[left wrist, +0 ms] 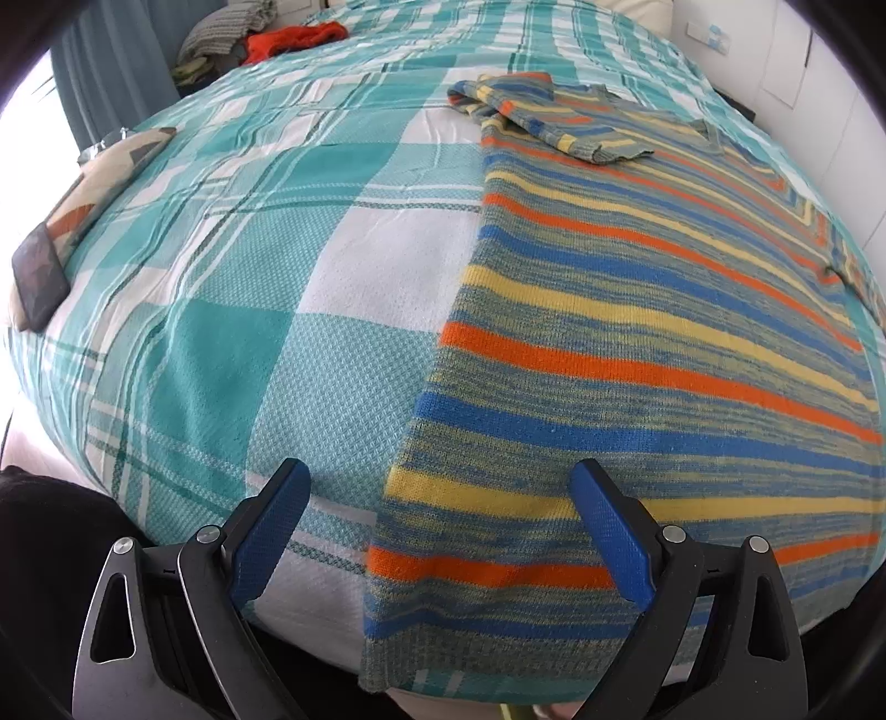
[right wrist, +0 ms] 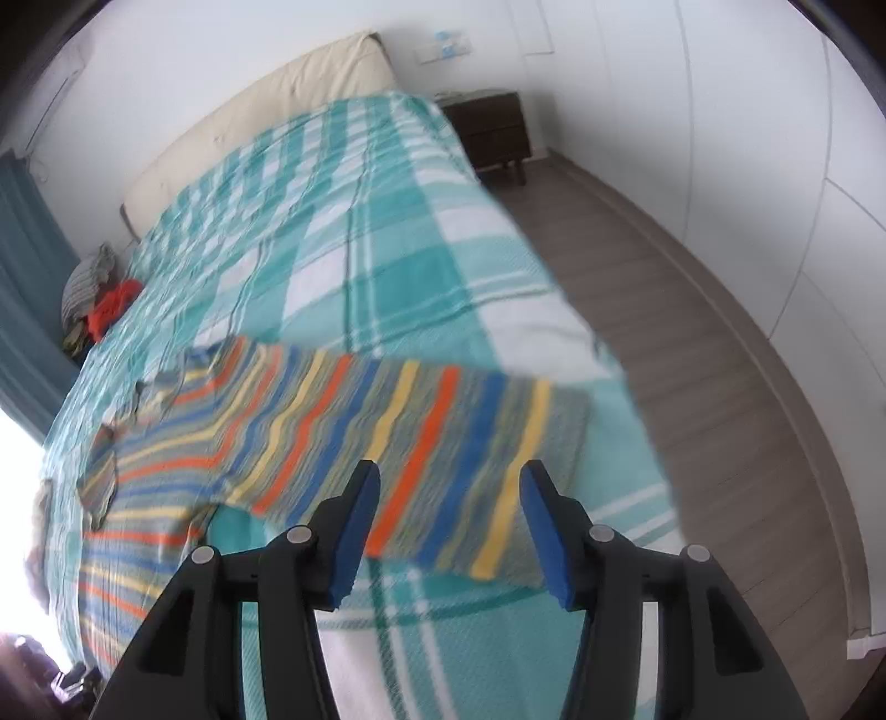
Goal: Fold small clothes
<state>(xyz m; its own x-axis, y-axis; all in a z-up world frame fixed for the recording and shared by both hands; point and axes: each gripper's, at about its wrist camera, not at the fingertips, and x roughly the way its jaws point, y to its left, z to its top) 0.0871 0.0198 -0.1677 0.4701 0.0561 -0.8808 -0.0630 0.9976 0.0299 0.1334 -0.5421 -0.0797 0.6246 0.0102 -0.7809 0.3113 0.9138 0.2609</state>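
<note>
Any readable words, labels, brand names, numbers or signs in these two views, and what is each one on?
None can be read.
Wall plate: blue and white marks, too small and blurred to read.
Striped sweater: no label or print shows.
Plaid bedspread: pattern only.

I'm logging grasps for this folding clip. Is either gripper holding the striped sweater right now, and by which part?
Nothing is held. The left gripper is open over the striped sweater's hem corner; the right gripper is open above its outstretched sleeve.

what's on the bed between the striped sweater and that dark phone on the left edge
Nothing: between the striped sweater and the dark phone, the left wrist view shows only plaid bedspread.
</note>
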